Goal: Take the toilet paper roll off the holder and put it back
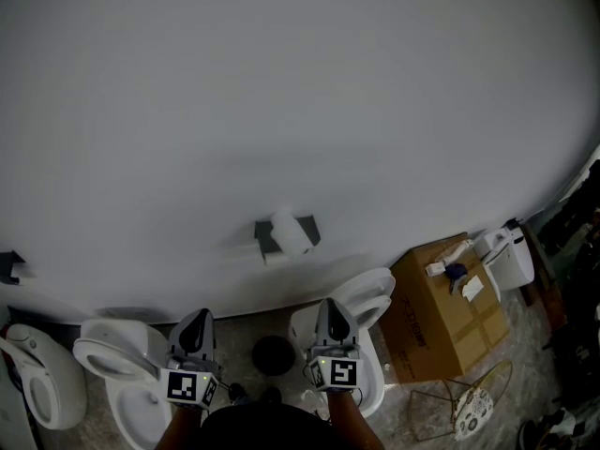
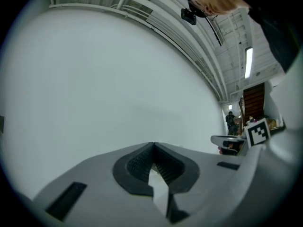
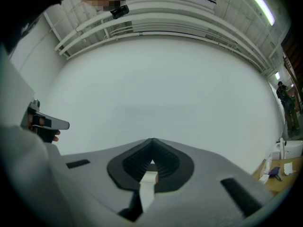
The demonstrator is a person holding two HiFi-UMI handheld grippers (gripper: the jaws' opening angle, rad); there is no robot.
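White toilet paper roll (image 1: 292, 232) sits on its dark wall holder (image 1: 265, 237) | my left gripper (image 1: 198, 317) and right gripper (image 1: 333, 306), jaws pressed together on nothing, hang well short | by my reading, task either unstarted or complete

This looks like a big store hall or workshop. Toilets (image 1: 117, 364) stand side by side along a plain white wall (image 1: 281, 82). A cardboard box (image 1: 450, 322) sits to their right. Long lights (image 3: 258, 4) run under a high roof (image 3: 165, 20).
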